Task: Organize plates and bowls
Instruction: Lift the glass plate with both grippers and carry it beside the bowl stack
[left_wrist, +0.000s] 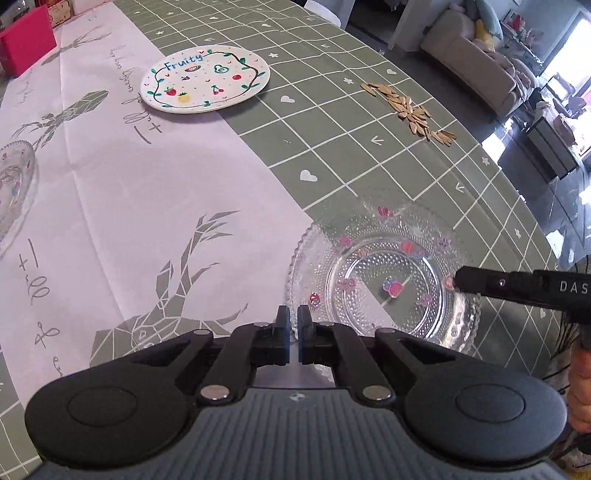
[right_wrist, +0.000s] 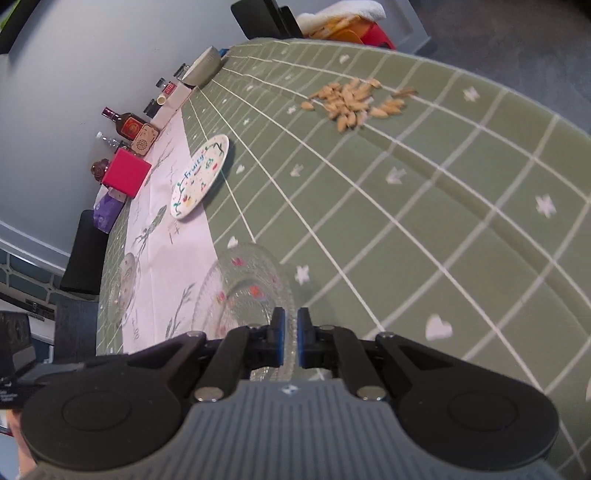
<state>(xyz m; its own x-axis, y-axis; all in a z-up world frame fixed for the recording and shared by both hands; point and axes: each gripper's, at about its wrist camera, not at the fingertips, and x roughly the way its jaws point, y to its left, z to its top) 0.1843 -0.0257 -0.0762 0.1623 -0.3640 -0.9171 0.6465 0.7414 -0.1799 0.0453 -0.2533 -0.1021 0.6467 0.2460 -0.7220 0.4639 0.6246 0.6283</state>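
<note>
While both grippers sit at the near glass plate (left_wrist: 384, 284), each has its jaws brought together on the plate's beaded rim. The left gripper (left_wrist: 293, 317) clamps the rim at the plate's near-left edge, where the white runner (left_wrist: 129, 192) meets the green checked cloth (left_wrist: 369, 155). The right gripper (right_wrist: 288, 321) clamps the rim from the opposite side; in the left wrist view its black finger reaches in from the right and lies over the rim and inner ring.

This glass plate is clear, with pink and red fruit decals, and rests on the worktop, partly on the runner and partly on the green cloth. A white plate (left_wrist: 205, 81) lettered "Fruity" lies flat farther along the worktop, straddling the same runner edge, well apart from the glass plate. A second glass plate (left_wrist: 13, 184) lies on the runner at the left border of the left wrist view.

A scatter of seeds (left_wrist: 410, 109) lies on the green cloth, apart from all plates. A pink box (right_wrist: 125, 173) and bottles (right_wrist: 123, 123) stand along the wall side of the worktop.
</note>
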